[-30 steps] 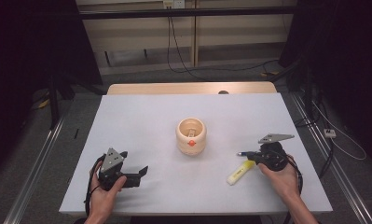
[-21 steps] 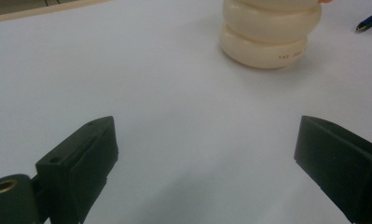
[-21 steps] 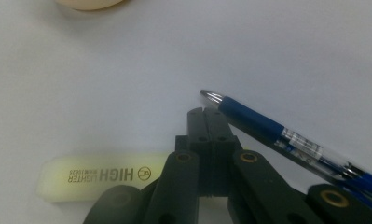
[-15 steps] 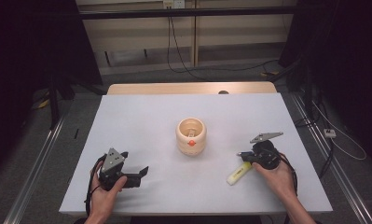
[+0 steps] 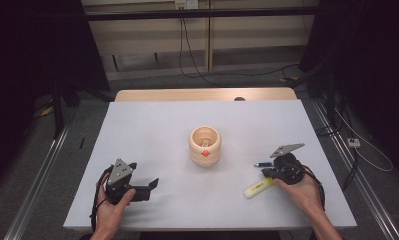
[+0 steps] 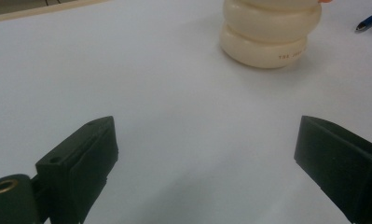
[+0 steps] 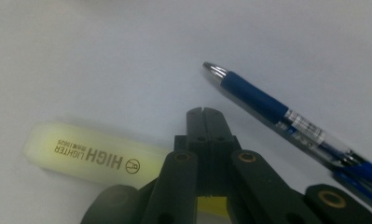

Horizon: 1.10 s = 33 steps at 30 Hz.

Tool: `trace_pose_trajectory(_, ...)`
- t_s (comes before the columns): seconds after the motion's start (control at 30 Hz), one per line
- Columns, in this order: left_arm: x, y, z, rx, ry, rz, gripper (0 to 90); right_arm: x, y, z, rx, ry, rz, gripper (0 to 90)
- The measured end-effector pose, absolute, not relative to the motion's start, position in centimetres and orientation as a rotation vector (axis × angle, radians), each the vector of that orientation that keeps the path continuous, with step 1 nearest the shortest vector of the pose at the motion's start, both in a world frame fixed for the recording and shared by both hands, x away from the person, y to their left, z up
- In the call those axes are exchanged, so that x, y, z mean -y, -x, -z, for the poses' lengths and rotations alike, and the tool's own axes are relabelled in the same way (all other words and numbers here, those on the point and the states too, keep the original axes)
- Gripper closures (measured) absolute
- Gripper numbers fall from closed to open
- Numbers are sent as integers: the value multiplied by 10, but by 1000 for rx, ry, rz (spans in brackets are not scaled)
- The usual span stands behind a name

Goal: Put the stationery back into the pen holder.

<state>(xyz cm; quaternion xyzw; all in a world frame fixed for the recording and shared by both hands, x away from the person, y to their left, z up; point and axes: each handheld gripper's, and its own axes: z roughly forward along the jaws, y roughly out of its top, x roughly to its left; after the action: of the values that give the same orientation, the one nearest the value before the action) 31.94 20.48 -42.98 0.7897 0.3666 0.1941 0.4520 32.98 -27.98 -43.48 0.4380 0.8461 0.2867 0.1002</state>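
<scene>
With its fingers together over the yellow highlighter (image 7: 88, 156), the right gripper (image 7: 205, 116) risks nudging the blue pen (image 7: 286, 116) away; left gripper (image 6: 207, 154) fingers stand apart.

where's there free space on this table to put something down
The far half of the table, between its back edge and the cream holder, is bare. So is the stretch between the holder and the left gripper, and the near middle strip. It is crowded at the near right, where the yellow highlighter and blue pen lie by the right gripper.
</scene>
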Motion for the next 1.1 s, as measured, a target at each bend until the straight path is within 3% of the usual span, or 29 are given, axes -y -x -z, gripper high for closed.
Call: trace_pose_trajectory(1.1,-206,-320,430,-906,-1958,-472,60,299,-314,431,-2626,-1336,-758,900)
